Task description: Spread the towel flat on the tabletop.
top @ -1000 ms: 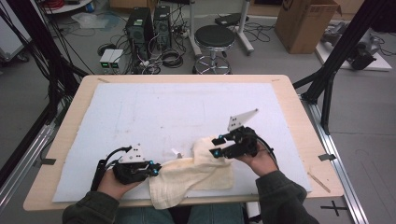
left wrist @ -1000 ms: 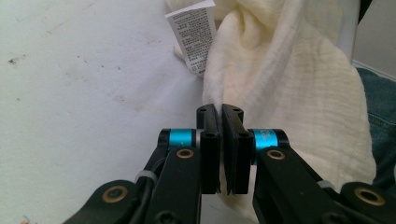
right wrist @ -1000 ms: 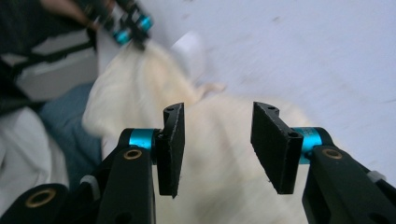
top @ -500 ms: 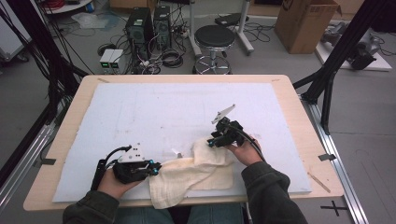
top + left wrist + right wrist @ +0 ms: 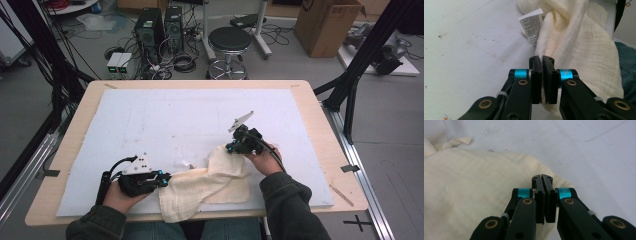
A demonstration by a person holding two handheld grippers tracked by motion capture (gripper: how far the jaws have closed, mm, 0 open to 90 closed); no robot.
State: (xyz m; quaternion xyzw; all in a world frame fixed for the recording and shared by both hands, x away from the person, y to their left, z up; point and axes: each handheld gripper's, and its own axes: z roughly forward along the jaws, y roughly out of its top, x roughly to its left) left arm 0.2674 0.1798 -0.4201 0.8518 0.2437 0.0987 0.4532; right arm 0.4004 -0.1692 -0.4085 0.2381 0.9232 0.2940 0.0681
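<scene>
With both the left gripper (image 5: pixel 161 178) and the right gripper (image 5: pixel 234 147) clamped thinly on the cream cloth (image 5: pixel 210 182) (right jaws having just closed), a hard pull apart could slip its edge free

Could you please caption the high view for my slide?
Two handheld grippers, left gripper and right gripper, pinch opposite ends of a cream cloth on a white mat.

Cream cloth (image 5: pixel 210 185) crumpled at mat's near edge (white label showing).
</scene>
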